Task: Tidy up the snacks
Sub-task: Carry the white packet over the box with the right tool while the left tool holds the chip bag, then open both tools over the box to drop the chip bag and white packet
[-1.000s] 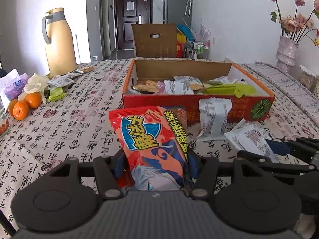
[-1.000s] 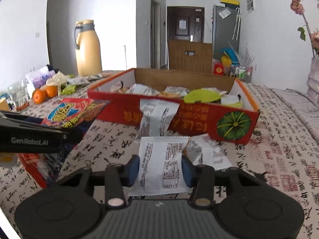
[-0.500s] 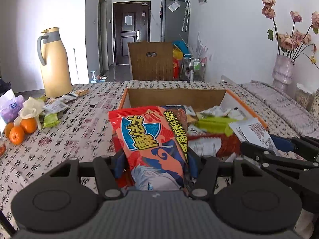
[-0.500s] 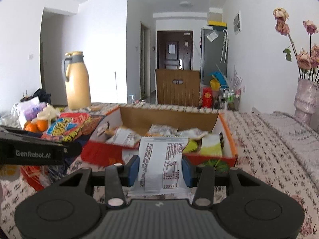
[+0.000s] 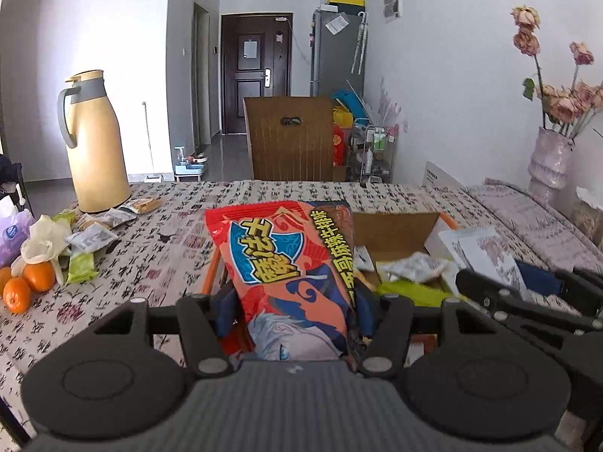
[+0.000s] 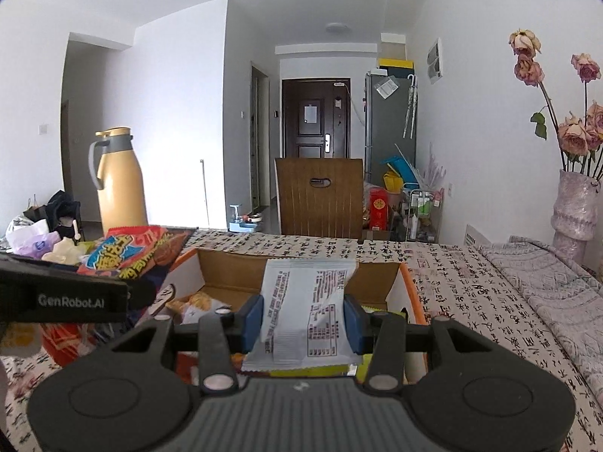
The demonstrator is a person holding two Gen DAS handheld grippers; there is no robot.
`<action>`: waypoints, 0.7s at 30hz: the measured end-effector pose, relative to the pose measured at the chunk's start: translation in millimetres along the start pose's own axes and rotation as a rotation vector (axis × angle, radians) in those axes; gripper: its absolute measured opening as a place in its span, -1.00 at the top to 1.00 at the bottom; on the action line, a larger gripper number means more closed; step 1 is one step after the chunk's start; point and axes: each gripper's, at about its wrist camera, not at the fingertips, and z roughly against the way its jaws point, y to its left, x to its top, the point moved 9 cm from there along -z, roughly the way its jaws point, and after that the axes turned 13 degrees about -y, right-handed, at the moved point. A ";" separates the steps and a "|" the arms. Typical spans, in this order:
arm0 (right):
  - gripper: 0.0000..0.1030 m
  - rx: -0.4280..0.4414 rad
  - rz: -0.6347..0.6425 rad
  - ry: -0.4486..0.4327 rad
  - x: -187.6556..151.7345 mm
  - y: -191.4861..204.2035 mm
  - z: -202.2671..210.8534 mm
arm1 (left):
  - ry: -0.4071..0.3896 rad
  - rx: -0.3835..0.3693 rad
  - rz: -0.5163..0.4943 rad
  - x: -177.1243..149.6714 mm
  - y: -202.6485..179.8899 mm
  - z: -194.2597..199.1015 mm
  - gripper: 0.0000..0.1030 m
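Two snack packets are up off the worktop (image 5: 158, 248), one per hand. On the left, the left tongs (image 5: 290, 312) clench a red crisp bag (image 5: 282, 260) by its near end; it looks light, puffy and slippery, likely to crush. Further right, the right tongs (image 6: 301, 320) grip a white sachet (image 6: 305, 309) across its middle, thin and floppy, above the cardboard box (image 6: 410, 297).

Tan thermos jug (image 5: 96, 143) on patterned tablecloth (image 5: 162, 222), oranges (image 5: 28, 282), wooden chair back (image 6: 319, 197), vase of pink flowers (image 6: 576, 207), dark door (image 5: 256, 75), perhaps a grey fridge (image 5: 337, 52)
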 end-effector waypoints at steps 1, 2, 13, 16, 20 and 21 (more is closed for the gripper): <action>0.15 -0.004 -0.001 0.005 -0.6 -1.5 -6.1 | -0.001 0.005 0.003 2.2 -0.5 -3.8 -0.18; 0.15 -0.008 -0.003 0.010 -0.6 -3.3 -11.4 | -0.005 0.007 0.004 5.0 -1.3 -8.7 -0.18; 0.15 -0.072 -0.057 0.033 -8.6 -26.5 -66.4 | -0.040 0.037 -0.002 12.6 -9.2 -60.6 -0.18; 0.14 -0.085 -0.088 0.045 -19.9 -34.3 -72.7 | -0.048 0.059 -0.003 3.0 -4.4 -72.5 -0.18; 0.14 -0.086 -0.113 0.070 -29.5 -38.0 -78.7 | -0.023 0.047 -0.004 -8.4 -1.0 -83.5 -0.18; 0.14 -0.085 -0.113 0.073 -30.7 -38.0 -79.0 | -0.024 0.044 -0.005 -9.5 -0.9 -83.9 -0.18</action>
